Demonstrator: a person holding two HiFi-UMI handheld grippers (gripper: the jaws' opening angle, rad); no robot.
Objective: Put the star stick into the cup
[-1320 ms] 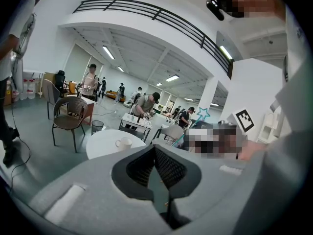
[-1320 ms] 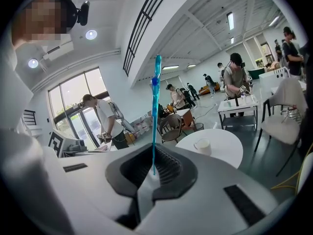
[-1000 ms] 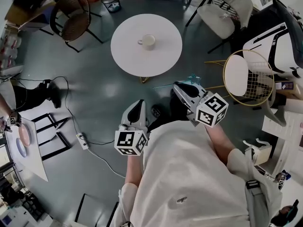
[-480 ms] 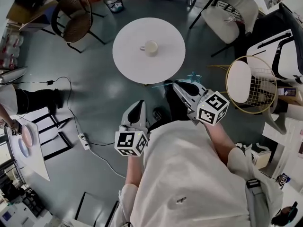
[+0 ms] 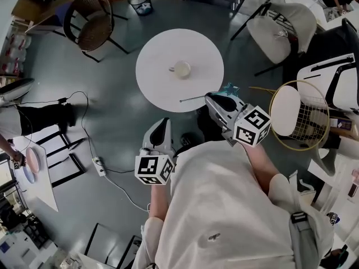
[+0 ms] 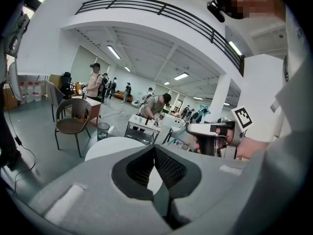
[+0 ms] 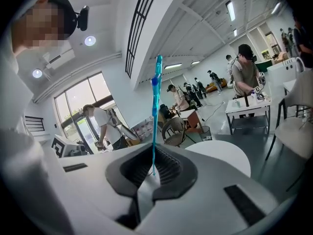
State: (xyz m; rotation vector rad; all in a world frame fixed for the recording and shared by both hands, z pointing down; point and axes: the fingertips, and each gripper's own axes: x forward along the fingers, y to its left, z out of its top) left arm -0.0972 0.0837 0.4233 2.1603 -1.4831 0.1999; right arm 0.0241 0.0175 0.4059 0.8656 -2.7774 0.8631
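The cup (image 5: 182, 68) stands near the middle of the round white table (image 5: 162, 88). My right gripper (image 5: 216, 98) hovers at the table's near right edge, shut on the star stick (image 5: 193, 98). The stick's thin shaft reaches left over the tabletop and its teal star (image 5: 230, 88) sticks out behind the jaws. In the right gripper view the blue stick (image 7: 155, 116) rises upright from my right gripper (image 7: 154, 173), with the table (image 7: 220, 153) beyond. My left gripper (image 5: 162, 123) hangs lower, over the floor short of the table, shut and empty (image 6: 155, 155). From it I see the star (image 6: 203, 112).
A wicker chair (image 5: 92, 21) and a bin (image 5: 140, 1) stand beyond the table at left. A white chair (image 5: 277, 29) and a round wire stool (image 5: 297, 114) are at right. A cable and power strip (image 5: 98, 164) lie on the floor at left. People work at far tables (image 6: 146, 121).
The table and cup have drawn nearer in the head view. The stick's shaft now lies over the table's near edge. Both grippers keep their pose and stay shut.
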